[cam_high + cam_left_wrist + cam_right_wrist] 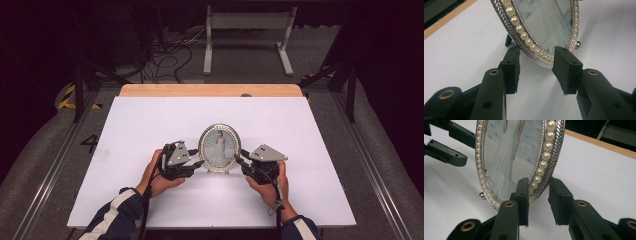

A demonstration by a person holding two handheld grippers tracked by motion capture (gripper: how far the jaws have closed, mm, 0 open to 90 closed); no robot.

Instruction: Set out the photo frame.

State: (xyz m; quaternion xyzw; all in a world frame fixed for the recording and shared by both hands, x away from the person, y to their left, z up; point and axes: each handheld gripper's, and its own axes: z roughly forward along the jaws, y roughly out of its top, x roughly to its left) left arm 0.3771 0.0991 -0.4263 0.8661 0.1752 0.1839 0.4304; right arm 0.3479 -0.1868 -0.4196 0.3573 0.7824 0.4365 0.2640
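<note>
Frame (219, 148) stands upright mid-table (150, 125), L gripper (196, 157) & R gripper (241, 159) fingers part-open, straddling its lower rim w/o clamping: placing looks done, only backing off left.

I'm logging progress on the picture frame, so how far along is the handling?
Done: the oval frame stands upright on the white table, its lower edge between both grippers' jaws. In hand: the right gripper straddles the pearl rim, and the left gripper straddles the opposite rim with a gap showing. Left: closing firmly and moving it.
</note>
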